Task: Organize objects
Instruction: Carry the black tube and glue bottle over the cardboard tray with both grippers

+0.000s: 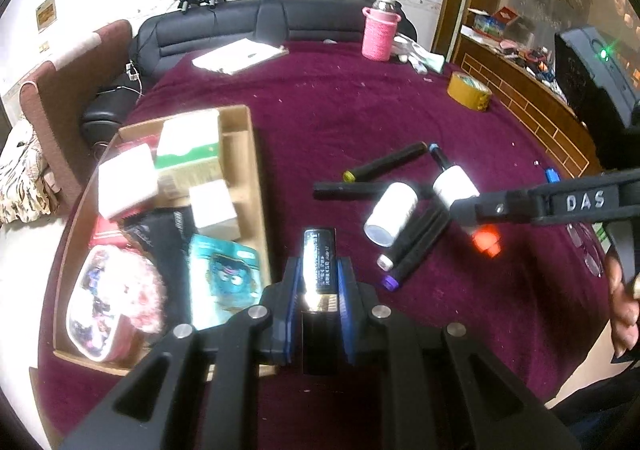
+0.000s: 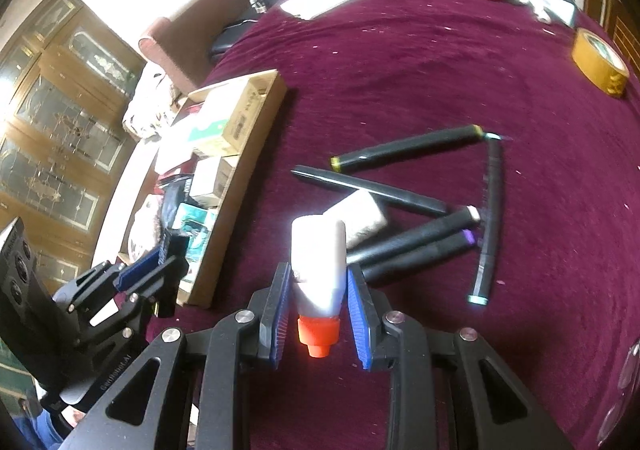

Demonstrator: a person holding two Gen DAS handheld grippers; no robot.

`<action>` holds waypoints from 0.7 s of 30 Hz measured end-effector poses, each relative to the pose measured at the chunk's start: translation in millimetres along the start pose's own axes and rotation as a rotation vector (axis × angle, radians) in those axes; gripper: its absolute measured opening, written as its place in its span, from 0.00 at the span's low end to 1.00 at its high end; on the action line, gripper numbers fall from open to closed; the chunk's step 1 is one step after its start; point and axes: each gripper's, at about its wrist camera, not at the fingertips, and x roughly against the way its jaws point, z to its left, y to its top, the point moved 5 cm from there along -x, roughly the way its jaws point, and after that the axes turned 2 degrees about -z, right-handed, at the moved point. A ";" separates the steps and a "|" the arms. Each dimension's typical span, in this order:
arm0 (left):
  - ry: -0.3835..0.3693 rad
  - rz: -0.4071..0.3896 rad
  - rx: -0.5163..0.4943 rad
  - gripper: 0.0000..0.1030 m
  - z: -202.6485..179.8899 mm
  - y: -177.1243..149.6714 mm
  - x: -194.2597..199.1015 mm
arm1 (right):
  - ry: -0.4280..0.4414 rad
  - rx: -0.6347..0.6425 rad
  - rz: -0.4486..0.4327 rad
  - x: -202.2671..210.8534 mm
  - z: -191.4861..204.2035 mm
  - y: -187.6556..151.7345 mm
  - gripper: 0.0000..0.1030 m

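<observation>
Markers (image 2: 404, 148) and a white roll (image 2: 360, 220) lie loose in a cluster on the maroon tabletop (image 2: 400, 62), right of the cardboard tray (image 1: 244, 186).

Left gripper (image 1: 319, 278): fingers clamped narrow on a slim black glossy item (image 1: 318, 258) with printed text, held upright between the blue pads, just beside the tray's near right corner. It also shows at the left of the right wrist view (image 2: 160, 262).

Right gripper (image 2: 318, 290): fingers closed on a white bottle (image 2: 318, 266) with an orange cap (image 2: 318, 332), cap pointing back toward the camera, body over the marker cluster. In the left wrist view this gripper (image 1: 472, 214) comes in from the right, orange cap (image 1: 486, 242) visible under it.

Tray is already packed: white boxes (image 1: 128, 178), a green-and-white carton (image 1: 188, 154), a teal cartoon packet (image 1: 224, 282), a pink fuzzy thing (image 1: 136, 298).

Further back on the tabletop: pink knitted holder (image 1: 378, 34), tape roll (image 1: 470, 90), white paper pad (image 1: 240, 56).
</observation>
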 end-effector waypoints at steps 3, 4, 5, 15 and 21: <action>0.006 -0.020 0.018 0.16 14.7 5.4 7.9 | 0.017 0.011 0.009 -5.6 14.6 7.4 0.29; 0.008 -0.025 0.028 0.16 21.5 7.2 10.3 | 0.027 0.011 0.012 -8.4 20.8 11.0 0.29; 0.009 -0.029 0.037 0.16 27.2 8.8 12.4 | 0.035 0.013 0.014 -11.3 26.8 14.3 0.29; 0.087 -0.032 0.142 0.17 117.1 16.2 23.0 | 0.077 0.054 0.037 -52.4 92.0 48.8 0.30; 0.112 -0.001 0.167 0.17 156.5 15.3 12.4 | 0.039 0.012 0.028 -83.2 102.4 82.5 0.30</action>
